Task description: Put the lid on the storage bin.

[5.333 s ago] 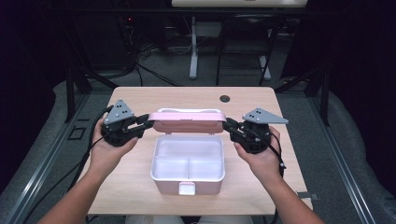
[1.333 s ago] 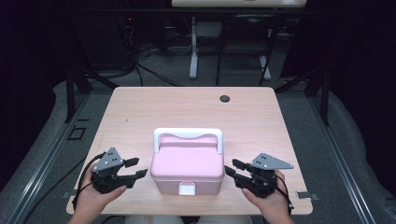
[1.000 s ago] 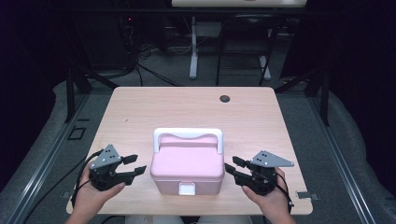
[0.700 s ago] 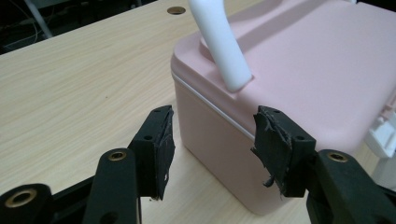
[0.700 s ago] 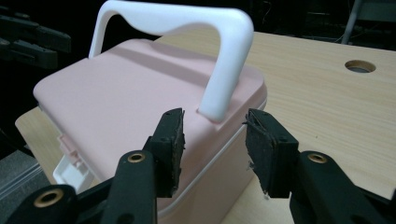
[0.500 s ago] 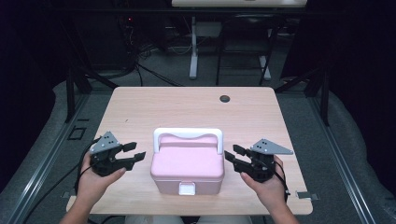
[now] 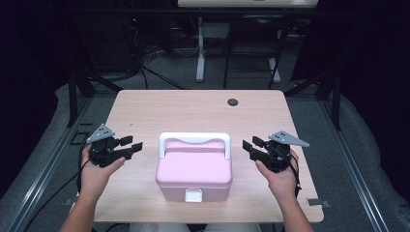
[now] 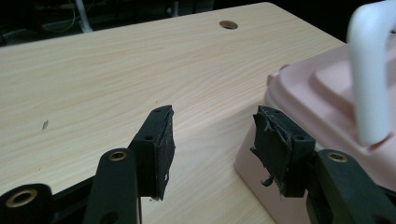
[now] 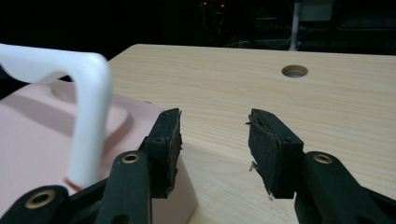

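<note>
A pink lunch box [image 7: 194, 170], lid shut and white handle [image 7: 194, 140] upright, sits at the bench's [image 7: 193, 108] near edge. The left claw [image 7: 130, 146] and right claw [image 7: 250, 146] flank it, jaws apart, empty; the right's just widening. Closing appears done, lifting remains.

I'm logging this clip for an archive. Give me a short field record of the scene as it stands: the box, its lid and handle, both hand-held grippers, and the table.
box: pink box, near the table's front edge
lid: closed
handle: white handle, upright
latch: white latch on the front
left hand-held gripper: left of the box, open, empty
right hand-held gripper: right of the box, open, empty
table: wooden table, round hole near the far edge
</note>
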The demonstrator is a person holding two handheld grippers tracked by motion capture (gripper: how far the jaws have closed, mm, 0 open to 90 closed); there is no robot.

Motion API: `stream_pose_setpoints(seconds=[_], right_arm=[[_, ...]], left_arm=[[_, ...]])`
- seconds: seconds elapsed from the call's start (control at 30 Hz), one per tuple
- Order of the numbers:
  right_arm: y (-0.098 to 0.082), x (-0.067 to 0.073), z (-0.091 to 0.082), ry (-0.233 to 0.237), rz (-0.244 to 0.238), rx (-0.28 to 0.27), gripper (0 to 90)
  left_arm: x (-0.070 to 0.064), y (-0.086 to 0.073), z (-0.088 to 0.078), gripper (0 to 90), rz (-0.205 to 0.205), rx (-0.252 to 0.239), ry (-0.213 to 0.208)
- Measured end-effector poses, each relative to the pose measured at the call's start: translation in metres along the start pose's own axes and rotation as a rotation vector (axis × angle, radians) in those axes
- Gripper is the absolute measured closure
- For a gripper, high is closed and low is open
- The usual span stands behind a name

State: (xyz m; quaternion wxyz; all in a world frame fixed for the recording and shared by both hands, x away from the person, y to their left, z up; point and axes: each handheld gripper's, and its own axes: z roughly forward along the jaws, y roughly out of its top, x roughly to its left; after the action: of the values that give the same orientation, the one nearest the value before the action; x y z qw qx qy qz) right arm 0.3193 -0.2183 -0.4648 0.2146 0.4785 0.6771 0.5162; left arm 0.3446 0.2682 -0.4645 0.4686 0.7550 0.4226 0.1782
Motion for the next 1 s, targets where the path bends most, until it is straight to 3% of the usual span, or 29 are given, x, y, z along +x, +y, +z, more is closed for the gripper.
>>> stream_pose_setpoints(seconds=[0.1,0.2,0.57,0.77,1.0], right_arm=[[-0.005,-0.009,0.001,-0.023,0.016,0.003,52.9],[-0.011,-0.017,0.004,-0.065,0.001,0.024,52.8],[-0.035,-0.033,0.013,-0.125,0.018,0.052,51.4],[-0.047,-0.037,0.018,-0.146,-0.002,0.058,51.3],[-0.058,-0.04,0.025,-0.136,0.031,0.096,51.4]], left_arm=[[0.008,-0.008,0.002,47.2,-0.023,0.008,0.017],[0.013,-0.014,0.004,47.2,-0.03,0.019,0.03],[0.022,-0.033,0.01,47.3,-0.05,0.028,0.058],[0.025,-0.043,0.017,47.0,-0.041,0.051,0.08],[0.027,-0.057,0.031,47.3,-0.041,0.105,0.087]])
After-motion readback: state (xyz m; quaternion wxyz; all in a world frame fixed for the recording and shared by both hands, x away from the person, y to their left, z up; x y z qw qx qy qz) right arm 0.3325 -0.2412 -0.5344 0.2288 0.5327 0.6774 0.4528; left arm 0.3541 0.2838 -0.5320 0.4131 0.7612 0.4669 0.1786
